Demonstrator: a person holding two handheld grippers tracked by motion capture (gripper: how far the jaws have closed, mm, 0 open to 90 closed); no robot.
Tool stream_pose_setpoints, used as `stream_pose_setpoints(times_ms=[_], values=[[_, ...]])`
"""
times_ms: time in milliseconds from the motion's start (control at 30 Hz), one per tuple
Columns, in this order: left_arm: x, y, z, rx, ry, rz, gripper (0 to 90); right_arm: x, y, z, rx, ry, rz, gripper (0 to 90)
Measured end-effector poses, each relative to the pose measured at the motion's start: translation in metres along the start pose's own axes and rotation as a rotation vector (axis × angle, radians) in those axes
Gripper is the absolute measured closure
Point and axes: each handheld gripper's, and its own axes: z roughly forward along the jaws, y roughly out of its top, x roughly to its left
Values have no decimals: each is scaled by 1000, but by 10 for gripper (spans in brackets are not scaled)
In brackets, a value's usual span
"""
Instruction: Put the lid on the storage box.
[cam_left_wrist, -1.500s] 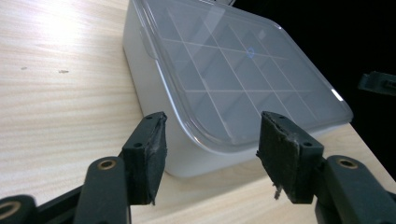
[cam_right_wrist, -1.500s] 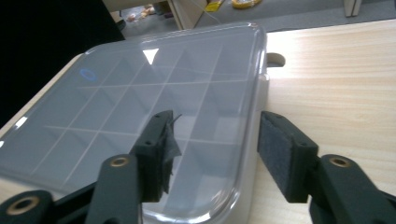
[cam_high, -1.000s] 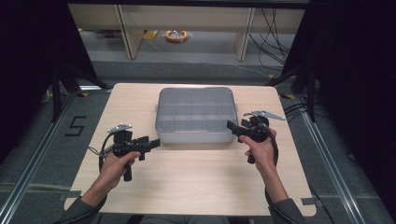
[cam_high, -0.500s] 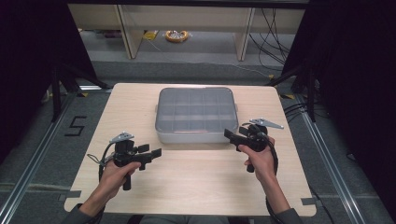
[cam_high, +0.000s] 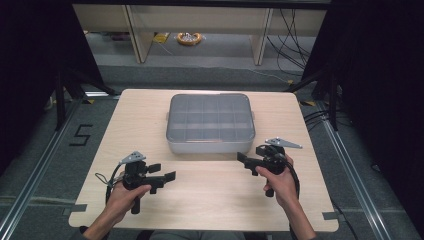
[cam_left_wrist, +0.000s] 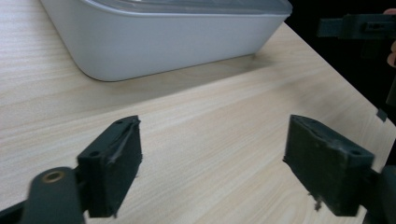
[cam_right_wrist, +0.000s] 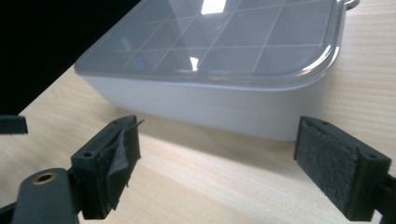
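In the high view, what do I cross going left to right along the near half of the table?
Left gripper → bare table → right gripper.

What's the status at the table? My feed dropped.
Left gripper open, empty, over bare table. Right gripper open, empty, near the box's front right corner. Lidded compartment box untouched, lid on. Nothing in the way.

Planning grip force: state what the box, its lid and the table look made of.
Box: likely matte plastic, opaque pale grey, rounded moulded corners. Lid: likely clear glossy plastic, dividers visible beneath lamp glare. Table: light wood or wood-look laminate, printed-looking grain, low sheen.
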Motion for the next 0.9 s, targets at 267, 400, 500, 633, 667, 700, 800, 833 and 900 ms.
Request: stream_pose_setpoints(times_ms=[267, 400, 500, 633, 667, 700, 800, 833, 900], values=[[-6, -18, -3, 16, -10, 66, 149, 2, -17, -4, 20, 7, -63, 157], [-10, -26, -3, 37, -6, 89, 148, 5, -26, -6, 21, 25, -117, 158], [-14, -31, -3, 47, -10, 95, 149, 13, -33, -10, 32, 25, -99, 158], [-18, -36, -5, 56, -8, 114, 149, 14, -40, -14, 10, 32, -156, 158], [-19, -37, -5, 63, -10, 116, 149, 17, -43, -16, 21, 30, -141, 158], [-19, -37, -5, 63, -10, 116, 149, 17, -43, -16, 21, 30, -141, 158], [-23, -41, -6, 62, -12, 123, 149, 18, -52, -20, 40, 44, -178, 158], [-23, -41, -7, 70, -14, 135, 149, 19, -54, -20, 34, 60, -171, 158], [-24, -42, -7, 61, -15, 128, 149, 20, -56, -22, 40, 43, -186, 158]])
